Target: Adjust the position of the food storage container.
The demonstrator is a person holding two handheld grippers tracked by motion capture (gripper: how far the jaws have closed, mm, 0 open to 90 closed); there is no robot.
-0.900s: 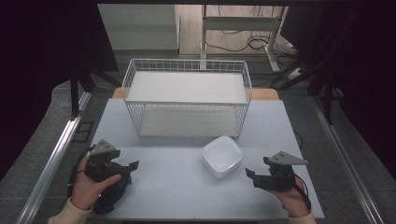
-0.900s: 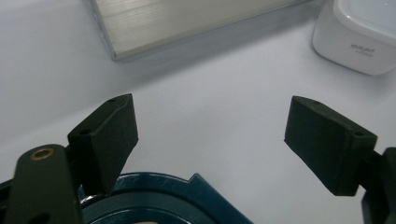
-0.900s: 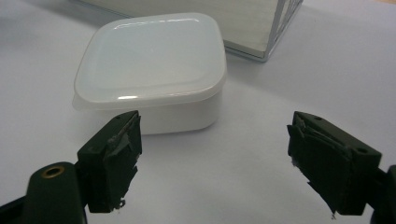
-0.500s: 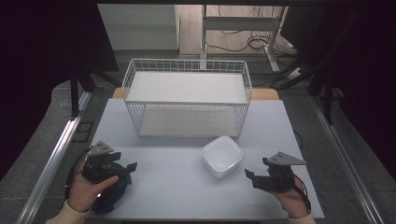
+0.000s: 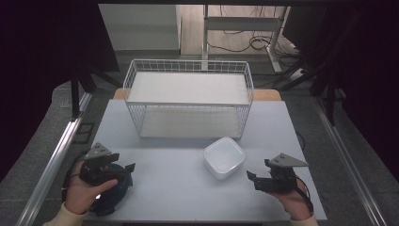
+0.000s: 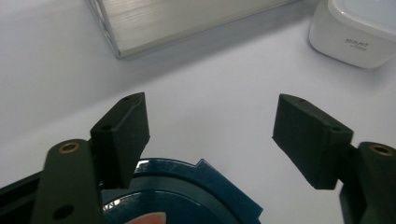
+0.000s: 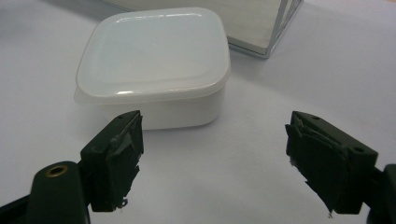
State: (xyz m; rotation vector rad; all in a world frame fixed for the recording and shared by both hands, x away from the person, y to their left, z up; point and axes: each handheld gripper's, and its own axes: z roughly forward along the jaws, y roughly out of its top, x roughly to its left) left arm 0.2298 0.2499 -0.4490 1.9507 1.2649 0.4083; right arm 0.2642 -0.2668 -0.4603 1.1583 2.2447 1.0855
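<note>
A white square lidded container [image 5: 224, 157] sits on the table in front of the wire basket [image 5: 188, 99]. My right gripper [image 5: 252, 179] is held to its right near the front edge, open, jaws pointing left. In the right gripper view the container [image 7: 154, 65] lies just beyond the open right gripper [image 7: 215, 158], not touching it. My left gripper [image 5: 128, 166] hovers open at the front left, above a dark blue round object [image 5: 113, 189]. In the left gripper view the blue object [image 6: 187, 196] lies below the left gripper [image 6: 210, 135], with nothing between the jaws.
The white table [image 5: 179, 188] has a wire basket with an upper shelf at its back centre. The basket's base edge [image 6: 187, 18] and the container's corner [image 6: 355, 37] appear ahead of the left gripper. A metal rail [image 5: 51, 160] runs along the table's left side.
The left hand and its gripper have shifted slightly left over the blue object. The right gripper and the container have stayed put.
</note>
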